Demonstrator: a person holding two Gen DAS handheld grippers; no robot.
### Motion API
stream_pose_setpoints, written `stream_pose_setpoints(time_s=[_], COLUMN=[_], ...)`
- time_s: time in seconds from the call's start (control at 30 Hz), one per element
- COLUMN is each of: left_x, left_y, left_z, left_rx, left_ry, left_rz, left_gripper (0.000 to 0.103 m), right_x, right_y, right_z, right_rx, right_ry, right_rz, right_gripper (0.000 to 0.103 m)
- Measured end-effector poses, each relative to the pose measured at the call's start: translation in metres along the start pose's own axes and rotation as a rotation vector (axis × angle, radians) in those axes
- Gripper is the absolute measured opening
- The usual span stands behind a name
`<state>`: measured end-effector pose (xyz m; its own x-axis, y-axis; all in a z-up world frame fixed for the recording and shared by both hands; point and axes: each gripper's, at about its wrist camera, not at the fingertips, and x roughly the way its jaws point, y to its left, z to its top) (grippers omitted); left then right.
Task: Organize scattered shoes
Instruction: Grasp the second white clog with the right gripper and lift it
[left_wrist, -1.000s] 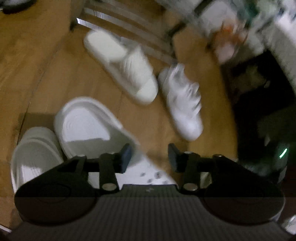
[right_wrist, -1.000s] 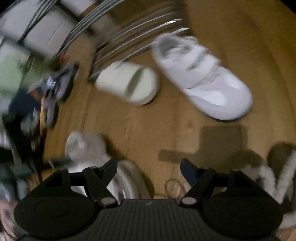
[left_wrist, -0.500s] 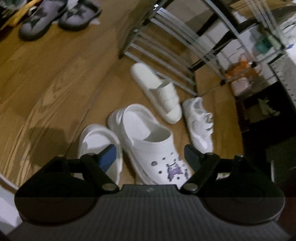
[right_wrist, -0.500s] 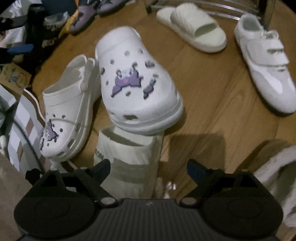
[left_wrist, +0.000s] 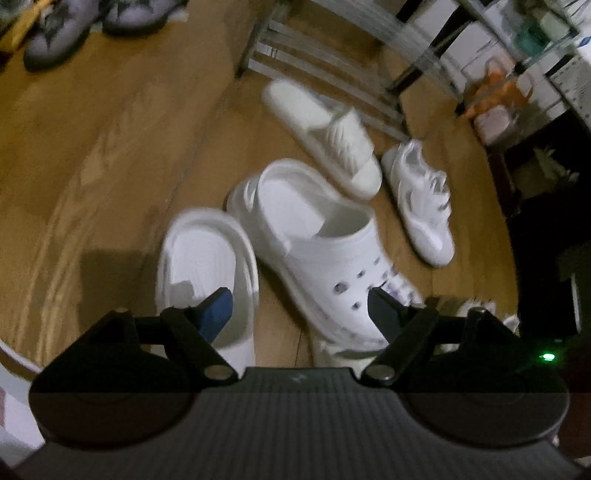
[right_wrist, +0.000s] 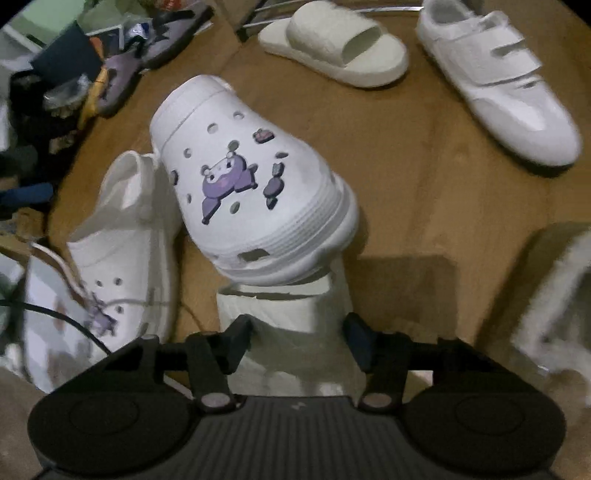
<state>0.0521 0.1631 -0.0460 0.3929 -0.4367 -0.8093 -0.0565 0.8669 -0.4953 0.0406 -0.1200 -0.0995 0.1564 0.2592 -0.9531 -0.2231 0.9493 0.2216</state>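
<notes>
Moved: right gripper (right_wrist: 297, 341) jaws just closed in around slide (right_wrist: 291, 332) at lower centre.
Grip: pads seem touching it, to lift.
Left gripper (left_wrist: 299, 308): wide open, empty, over clog (left_wrist: 317, 251).

Two white clogs (right_wrist: 255, 192) (right_wrist: 122, 258), two cream slides (right_wrist: 336, 48) (right_wrist: 291, 328), one white strap sneaker (right_wrist: 498, 81), two grey slippers (left_wrist: 55, 33) (left_wrist: 136, 14), and two hand-held grippers (left_wrist: 299, 306) (right_wrist: 299, 339).

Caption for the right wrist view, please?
Right gripper, jaws just closing, grips the white slide lying at the toe of the charm-studded clog.
</notes>
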Motion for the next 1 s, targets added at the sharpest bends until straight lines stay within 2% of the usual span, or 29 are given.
stream_pose_setpoints(time_s=[0.07, 0.17, 0.27, 0.33, 0.37, 0.47, 0.57, 0.63, 0.77, 0.87, 1.0], left_x=[0.003, -0.002, -0.001, 0.002, 0.005, 0.010, 0.014, 0.014, 0.016, 0.019, 0.013], left_y=[-0.011, -0.020, -0.018, -0.013, -0.011, -0.009, -0.009, -0.012, -0.016, -0.013, 0.000], left_z=[-0.005, -0.014, -0.023, -0.027, -0.028, -0.027, -0.027, -0.028, -0.032, -0.028, -0.020], left_rx=[0.036, 0.078, 0.092, 0.101, 0.113, 0.144, 0.154, 0.168, 0.214, 0.220, 0.200], left_ry=[0.010, -0.024, -0.045, -0.031, -0.022, -0.008, -0.015, -0.014, -0.007, -0.006, -0.021], left_rz=[0.027, 0.055, 0.078, 0.125, 0.155, 0.199, 0.222, 0.232, 0.267, 0.296, 0.295], left_gripper=[0.080, 0.082, 0.083, 0.083, 0.083, 0.086, 0.091, 0.091, 0.092, 0.092, 0.092], right_x=[-0.004, -0.006, -0.043, -0.082, -0.099, -0.114, -0.097, -0.082, -0.039, 0.010, 0.043], right_y=[-0.004, -0.006, 0.004, 0.026, 0.047, 0.104, 0.147, 0.159, 0.163, 0.144, 0.132], right_z=[-0.002, 0.001, 0.019, 0.050, 0.071, 0.118, 0.144, 0.154, 0.175, 0.190, 0.200], right_rx=[0.039, 0.077, 0.029, -0.068, -0.166, -0.429, -0.617, -0.649, -0.582, -0.459, -0.380], right_ry=[0.020, 0.073, 0.015, -0.043, -0.046, -0.002, 0.107, 0.116, 0.068, 0.170, 0.235], right_rz=[-0.022, -0.027, -0.020, -0.010, -0.022, -0.105, -0.197, -0.226, -0.202, -0.202, -0.166], right_gripper=[0.046, 0.044, 0.044, 0.050, 0.058, 0.064, 0.066, 0.066, 0.068, 0.069, 0.072])
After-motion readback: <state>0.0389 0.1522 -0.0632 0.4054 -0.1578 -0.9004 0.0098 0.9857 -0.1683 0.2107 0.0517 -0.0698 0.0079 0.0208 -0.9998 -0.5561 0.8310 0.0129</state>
